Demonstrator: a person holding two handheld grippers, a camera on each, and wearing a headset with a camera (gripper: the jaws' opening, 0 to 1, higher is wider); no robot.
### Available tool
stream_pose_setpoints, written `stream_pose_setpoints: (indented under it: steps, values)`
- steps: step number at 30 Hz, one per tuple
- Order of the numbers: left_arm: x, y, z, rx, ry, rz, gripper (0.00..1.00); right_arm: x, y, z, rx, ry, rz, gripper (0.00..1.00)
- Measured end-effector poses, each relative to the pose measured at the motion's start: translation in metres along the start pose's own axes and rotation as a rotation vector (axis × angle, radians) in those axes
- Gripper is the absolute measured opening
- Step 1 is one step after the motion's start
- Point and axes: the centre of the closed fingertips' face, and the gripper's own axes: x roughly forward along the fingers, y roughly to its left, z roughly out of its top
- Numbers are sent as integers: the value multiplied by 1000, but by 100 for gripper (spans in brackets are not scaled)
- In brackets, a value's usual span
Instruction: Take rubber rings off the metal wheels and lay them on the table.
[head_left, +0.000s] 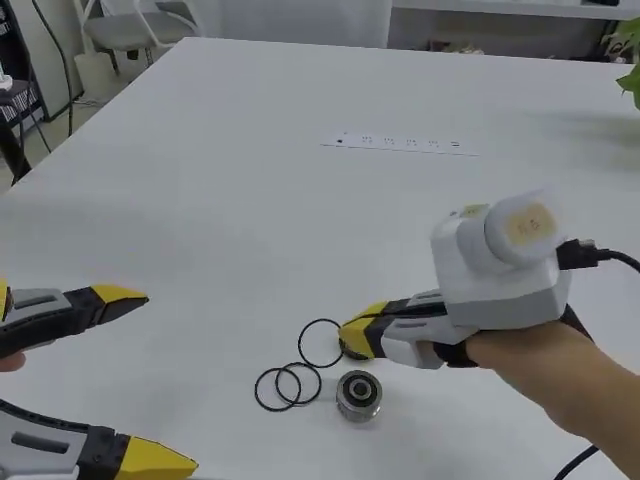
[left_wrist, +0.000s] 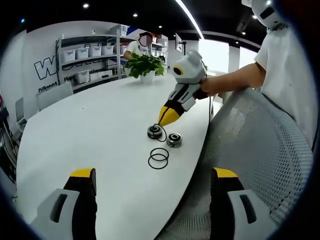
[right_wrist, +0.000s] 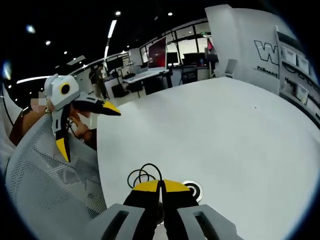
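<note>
Head view: right gripper (head_left: 350, 335) overlaps ring (head_left: 318, 343); chair (head_left: 130, 25) beyond table (head_left: 250, 150).

Head view looks down on the white tabletop (head_left: 250, 180), left gripper view skims it from afar, right from close, all sharing the black rubber rings (head_left: 289, 386).

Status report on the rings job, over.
Left gripper open, hovering clear. Right gripper shut on a rubber ring beside one metal wheel. Two rings lie on the table. Nothing in the way.
</note>
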Motion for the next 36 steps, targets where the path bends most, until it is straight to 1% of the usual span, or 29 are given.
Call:
stream_pose_setpoints:
  steps: [10,16,25,31,36]
  values:
    - [-1,-1,-5,-10,12,4,93,12,-2,-21,-51,92,-6,0]
    - [-1,-1,-5,-10,17,8,93,16,-7,-26,-61,118,-27,0]
    - [2,-5,-9,-11,36,-2,92,16,-11,-29,-66,128,-40,0]
    - [2,-5,-10,-12,42,-4,92,15,-15,-27,-58,115,-48,1]
    - [1,-3,-10,-10,41,1,92,11,-19,-22,-41,95,-58,1]
